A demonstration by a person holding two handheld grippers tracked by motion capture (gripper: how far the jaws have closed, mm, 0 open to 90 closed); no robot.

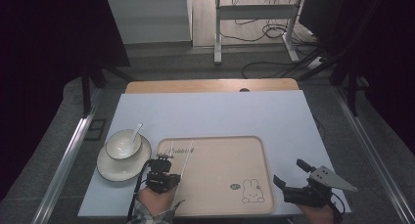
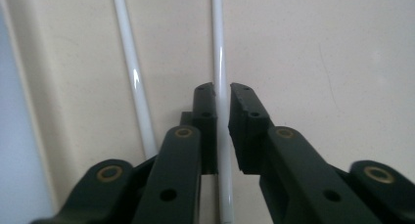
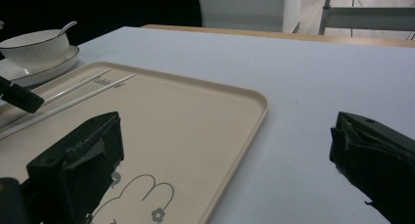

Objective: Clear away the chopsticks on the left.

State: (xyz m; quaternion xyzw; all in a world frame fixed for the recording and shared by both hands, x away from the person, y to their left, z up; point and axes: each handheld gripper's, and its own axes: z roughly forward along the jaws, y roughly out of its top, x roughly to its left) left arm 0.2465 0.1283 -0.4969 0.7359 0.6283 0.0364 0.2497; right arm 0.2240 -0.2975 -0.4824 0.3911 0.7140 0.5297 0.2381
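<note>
Two white chopsticks lie side by side on the left part of a beige tray (image 1: pixel 220 170) with a bunny print. My left gripper (image 1: pixel 165 159) is over them, and in the left gripper view its jaws (image 2: pixel 222 94) are shut on the right chopstick (image 2: pixel 219 48), pads touching both of its sides. The other chopstick (image 2: pixel 131 67) lies free just left of it. My right gripper (image 1: pixel 288 171) is wide open at the tray's right edge, near the front of the table, with nothing between its fingers (image 3: pixel 227 131).
A white bowl (image 1: pixel 123 144) with a spoon (image 1: pixel 135 132) in it stands on a white plate (image 1: pixel 122 172) just left of the tray. The white mat (image 1: pixel 215 111) stretches behind the tray. The table's front edge runs just below both hands.
</note>
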